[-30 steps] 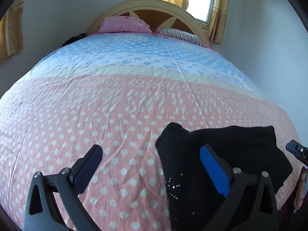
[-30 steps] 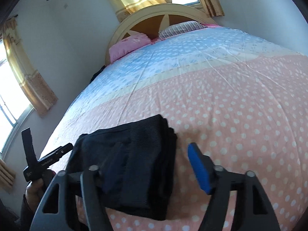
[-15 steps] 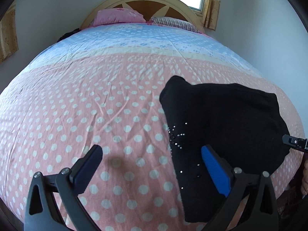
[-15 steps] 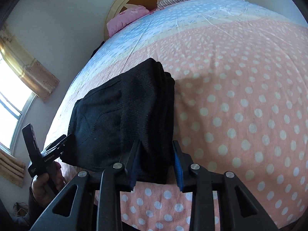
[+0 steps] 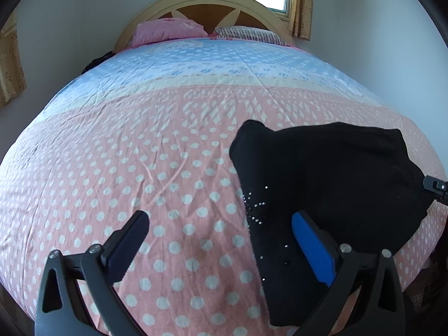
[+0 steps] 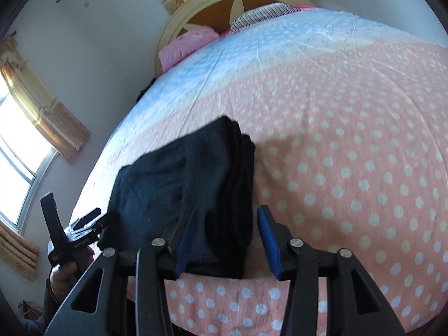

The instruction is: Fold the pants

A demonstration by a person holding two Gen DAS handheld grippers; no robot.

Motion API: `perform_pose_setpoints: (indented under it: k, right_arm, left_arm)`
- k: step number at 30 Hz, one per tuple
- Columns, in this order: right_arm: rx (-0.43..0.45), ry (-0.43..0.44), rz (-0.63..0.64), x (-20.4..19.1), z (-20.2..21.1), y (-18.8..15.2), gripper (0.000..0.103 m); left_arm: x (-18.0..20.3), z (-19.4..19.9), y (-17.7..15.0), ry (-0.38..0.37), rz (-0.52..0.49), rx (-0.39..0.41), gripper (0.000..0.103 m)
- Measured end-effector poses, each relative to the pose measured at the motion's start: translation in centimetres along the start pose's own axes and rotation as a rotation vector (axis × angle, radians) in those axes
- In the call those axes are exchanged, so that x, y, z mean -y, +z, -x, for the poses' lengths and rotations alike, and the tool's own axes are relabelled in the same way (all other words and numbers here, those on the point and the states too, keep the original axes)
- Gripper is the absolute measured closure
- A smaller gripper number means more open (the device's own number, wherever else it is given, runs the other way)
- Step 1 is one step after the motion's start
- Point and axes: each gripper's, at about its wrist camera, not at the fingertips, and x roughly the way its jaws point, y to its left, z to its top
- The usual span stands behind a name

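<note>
Left hand-held gripper (image 5: pixel 221 240) is spread wide and holds nothing. Its left finger hangs over the bare polka-dot bedspread (image 5: pixel 140 168), while the right blue pad sits over the near-left part of the folded black pants (image 5: pixel 322 179); can't tell if it actually touches the fabric.

Right hand-held gripper (image 6: pixel 228 240) is partly open, with the near edge of the pants (image 6: pixel 196 184) sitting between its blue pads (image 6: pixel 267 238). There's a visible gap on the right pad's side, so it isn't clamping the cloth. On the left pad I can't tell whether there's contact.

The pants lie as a thick folded stack on the pink dotted part of the bed near the foot edge, rhinestone detail facing the left gripper. Pink pillow (image 5: pixel 168 29) and striped pillow (image 5: pixel 249 35) sit well apart by the headboard (image 5: pixel 196 2).
</note>
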Motion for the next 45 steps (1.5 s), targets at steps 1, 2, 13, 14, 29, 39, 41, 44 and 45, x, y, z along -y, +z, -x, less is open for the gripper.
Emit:
perform_pose_setpoints:
  k: [1, 2, 13, 14, 29, 39, 41, 44, 45]
  right_arm:
    - [0.005, -0.003, -0.001, 0.0, -0.1, 0.3, 0.052]
    - [0.007, -0.010, 0.000, 0.0, -0.2, 0.5, 0.051]
    - [-0.027, 0.004, -0.030, 0.1, -2.8, 1.9, 0.045]
    - [-0.034, -0.002, -0.031, 0.1, -3.2, 1.9, 0.045]
    - [-0.067, 0.032, -0.037, 0.5, -4.5, 1.3, 0.052]
    - [-0.057, 0.105, -0.083, 0.6, -4.4, 0.9, 0.072]
    - [-0.035, 0.099, -0.054, -0.4, -3.7, 0.8, 0.074]
    - [0.004, 0.111, -0.009, -2.0, -2.5, 1.0, 0.075]
    - [0.013, 0.117, 0.003, -2.5, -2.2, 1.1, 0.075]
  left_arm:
    - [0.1, -0.1, 0.1, 0.000, -0.002, -0.001, 0.000]
    - [0.1, -0.1, 0.2, -0.001, -0.003, -0.002, 0.000]
    - [0.6, -1.3, 1.1, -0.029, 0.004, -0.019, 0.000]
    - [0.6, -1.5, 1.1, -0.038, 0.009, -0.024, 0.000]
    - [0.3, -3.1, 1.6, -0.226, 0.076, -0.067, 0.021]
    - [0.7, -3.2, 1.7, -0.345, 0.081, -0.067, 0.067]
    - [0.5, -2.9, 1.7, -0.349, 0.083, -0.053, 0.072]
    - [-0.2, -2.6, 1.7, -0.371, 0.123, -0.052, 0.077]
    - [-0.3, -2.4, 1.7, -0.374, 0.130, -0.049, 0.078]
